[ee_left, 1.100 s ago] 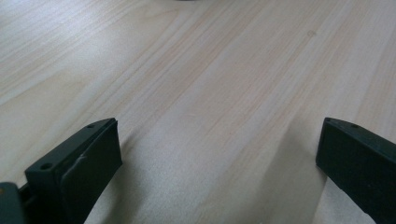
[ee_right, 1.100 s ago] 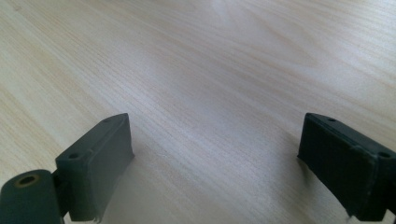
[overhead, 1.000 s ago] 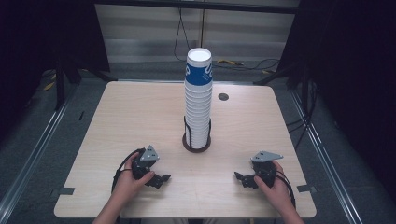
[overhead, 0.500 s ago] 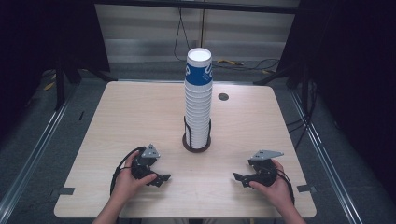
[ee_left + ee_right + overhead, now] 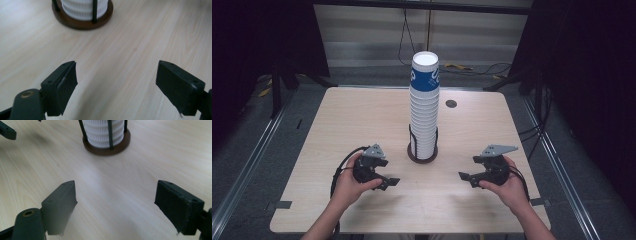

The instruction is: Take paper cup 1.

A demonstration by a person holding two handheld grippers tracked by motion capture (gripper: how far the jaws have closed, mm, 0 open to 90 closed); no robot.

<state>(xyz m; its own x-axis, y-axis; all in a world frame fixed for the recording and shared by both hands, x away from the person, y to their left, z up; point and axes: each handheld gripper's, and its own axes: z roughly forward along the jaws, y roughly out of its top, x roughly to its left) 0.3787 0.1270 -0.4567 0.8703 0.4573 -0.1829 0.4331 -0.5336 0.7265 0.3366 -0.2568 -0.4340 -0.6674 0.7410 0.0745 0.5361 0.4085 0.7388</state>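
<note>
Where the pale wood-grain surface (image 5: 362,120) lies under the high view, a tall stack of white paper cups (image 5: 424,107) is seen near its middle, its ribbed rims packed one over another and its topmost cup wrapped in a blue band with white lettering too small to be read. The stack is seated in a round dark-brown holder (image 5: 422,154) from which thin black upright rods rise around the lowest cups. A small dark round disc (image 5: 451,104) is set into the surface behind and to the right of the stack.

The left gripper (image 5: 388,182) is held near the front edge, left of the holder and apart from it; the right gripper (image 5: 464,177) is held at the right, likewise apart. Both point inward toward the holder. In the left gripper view the matte black, blocky fingers (image 5: 60,85) stand well apart with only bare wood between them, and the holder's base is seen ahead. In the right gripper view the fingers (image 5: 61,202) stand similarly parted over bare wood, nothing being gripped. The fingers of both grippers have just been closing somewhat, with nothing between them.

Compared with the earlier frames, both grippers are found raised slightly off the surface, while the stack and holder are unchanged in place.
</note>
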